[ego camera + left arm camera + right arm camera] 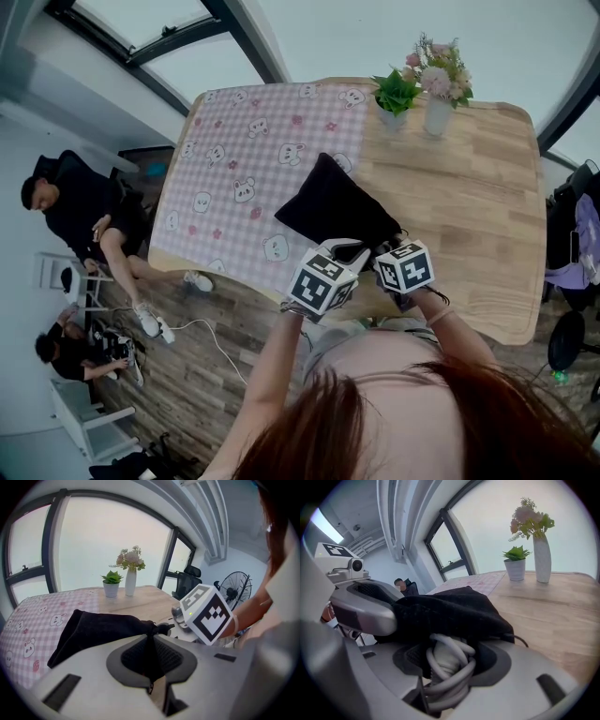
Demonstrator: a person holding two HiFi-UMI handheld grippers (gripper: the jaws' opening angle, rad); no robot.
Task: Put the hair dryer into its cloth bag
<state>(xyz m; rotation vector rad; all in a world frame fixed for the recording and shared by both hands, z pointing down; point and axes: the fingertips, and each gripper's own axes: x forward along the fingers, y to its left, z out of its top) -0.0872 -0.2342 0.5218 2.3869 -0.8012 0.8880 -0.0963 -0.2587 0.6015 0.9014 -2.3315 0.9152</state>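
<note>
The black cloth bag [330,204] lies on the wooden table [478,216], its mouth toward the near edge. My left gripper [349,253] is shut on a fold of the bag's rim [151,648] at the mouth. My right gripper [384,253] sits close beside it, its jaws closed on the hair dryer [446,663]. Only the dryer's end shows, wound with grey cord and poking out of the bag [450,611]. The rest of the dryer is hidden under the cloth. The right gripper's marker cube [206,613] shows in the left gripper view.
A pink checked cloth with bears [253,141] covers the table's left half. A small potted plant [394,97] and a white flower vase [438,105] stand at the far edge. Two people [84,216] sit on the floor at left. A fan [234,590] stands behind.
</note>
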